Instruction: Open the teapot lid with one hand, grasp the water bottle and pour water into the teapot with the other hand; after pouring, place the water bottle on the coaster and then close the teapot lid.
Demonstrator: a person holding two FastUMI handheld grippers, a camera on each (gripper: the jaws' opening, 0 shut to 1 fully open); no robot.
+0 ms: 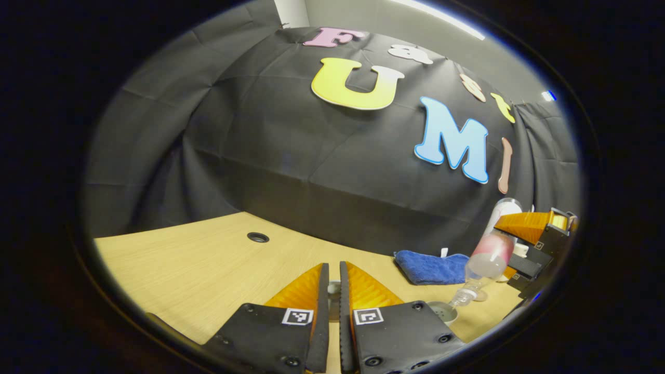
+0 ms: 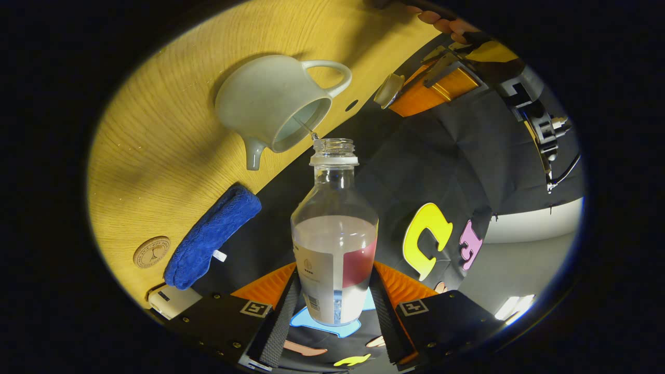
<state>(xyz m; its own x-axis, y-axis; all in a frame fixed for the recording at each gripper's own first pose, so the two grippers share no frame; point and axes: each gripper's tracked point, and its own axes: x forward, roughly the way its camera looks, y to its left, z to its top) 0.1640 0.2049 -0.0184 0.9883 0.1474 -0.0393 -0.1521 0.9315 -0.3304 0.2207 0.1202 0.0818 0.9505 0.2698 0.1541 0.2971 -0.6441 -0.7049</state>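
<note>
Black cloth backed a light wood counter (image 2: 156, 104). Right tool (image 2: 332, 301) was clamped on the water bottle (image 2: 335, 239), both fingers pressing its lower body, and the bottle was tipped with its open mouth just over the teapot (image 2: 270, 104) opening; a thin stream ran from mouth to pot. Left tool (image 1: 333, 291) had its fingers nearly closed on a small pale piece, seen in the right gripper view as the lid (image 2: 389, 89) held off to the side near the pot's handle, so I read it as gripping the lid. Pour looked mid-way: bottle seemed about half full. To do it well, my judgement: keep the mouth centred over the opening, hold the tilt shallow so the stream stays thin, don't let the rim knock the pot, and keep the lid well clear of the stream. Ease the tilt back before moving toward the coaster (image 2: 151, 252), which lay on the counter beside the blue cloth (image 2: 213, 236). Count: one teapot, one lid, one bottle, one coaster, one blue cloth, one small white box (image 2: 169, 301) by the cloth, two tools.
</note>
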